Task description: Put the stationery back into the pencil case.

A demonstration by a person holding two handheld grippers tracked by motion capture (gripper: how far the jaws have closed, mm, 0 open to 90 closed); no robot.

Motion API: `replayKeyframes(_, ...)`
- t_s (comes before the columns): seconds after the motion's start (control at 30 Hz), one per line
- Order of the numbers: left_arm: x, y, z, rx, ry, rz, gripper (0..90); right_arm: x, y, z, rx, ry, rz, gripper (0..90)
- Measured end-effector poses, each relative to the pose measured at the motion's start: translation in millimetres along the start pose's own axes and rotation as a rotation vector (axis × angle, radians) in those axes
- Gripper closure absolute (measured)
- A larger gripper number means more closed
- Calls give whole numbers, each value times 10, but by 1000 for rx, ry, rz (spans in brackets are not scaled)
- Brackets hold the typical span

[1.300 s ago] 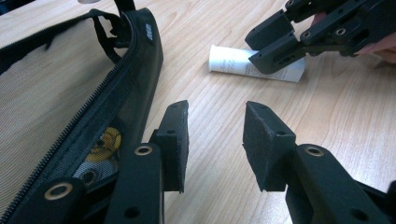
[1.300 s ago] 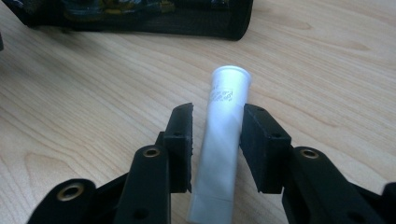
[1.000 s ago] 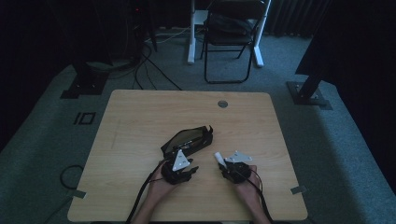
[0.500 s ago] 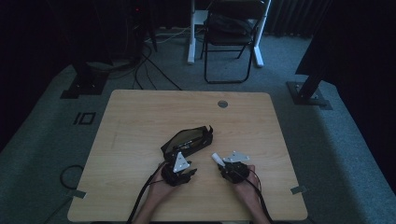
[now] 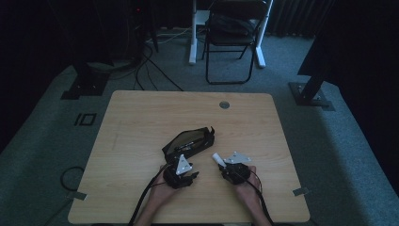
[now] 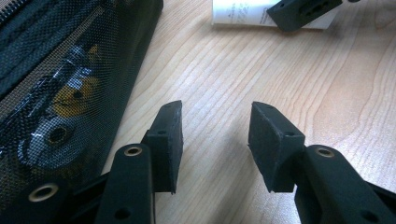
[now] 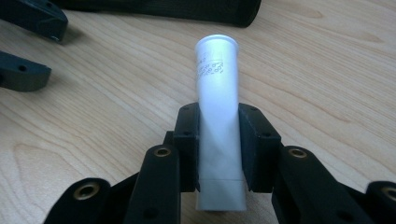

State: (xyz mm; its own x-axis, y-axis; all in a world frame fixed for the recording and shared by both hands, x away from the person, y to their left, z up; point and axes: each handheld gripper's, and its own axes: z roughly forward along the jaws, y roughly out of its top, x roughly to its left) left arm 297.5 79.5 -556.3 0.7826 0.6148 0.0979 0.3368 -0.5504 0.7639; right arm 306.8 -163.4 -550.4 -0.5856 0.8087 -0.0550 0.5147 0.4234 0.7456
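The tube [image 7: 217, 121] is sitting clamped between the jaws of the right gripper [image 7: 218, 140], cap end toward the hand, its crimped end pointing ahead at the pouch [image 7: 163, 9]. In the high view the tube [image 5: 218, 158] is showing as a small white stub near the table's [image 5: 141, 117] front edge, right of the middle, just short of the pouch [image 5: 190, 142], which is lying slantwise around the table's centre.

The left gripper [image 6: 215, 140] is hovering beside the pouch [image 6: 56, 93] with its jaws half apart and nothing between them; they have just been opening.

The step in hand looks like packing: the tube is gripped and is waiting to go in. The next move probably calls for the left gripper to catch the pouch's edge and hold the mouth open, then for the right to slide the tube in end first.

The left gripper view is showing the mesh wall and what may be foil-wrapped items behind it, which the high view is too dim to resolve. The right gripper view is showing the printed code on the tube.
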Motion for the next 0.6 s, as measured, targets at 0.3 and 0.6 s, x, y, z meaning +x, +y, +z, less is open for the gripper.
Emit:
replayKeyframes(0.3,-25,2,12,28,9,19,520,3,32,-35,-21,3,-2,709)
replayKeyframes(0.6,3,-2,11,36,-30,-3,473,-6,76,-73,-36,4,-17,708)
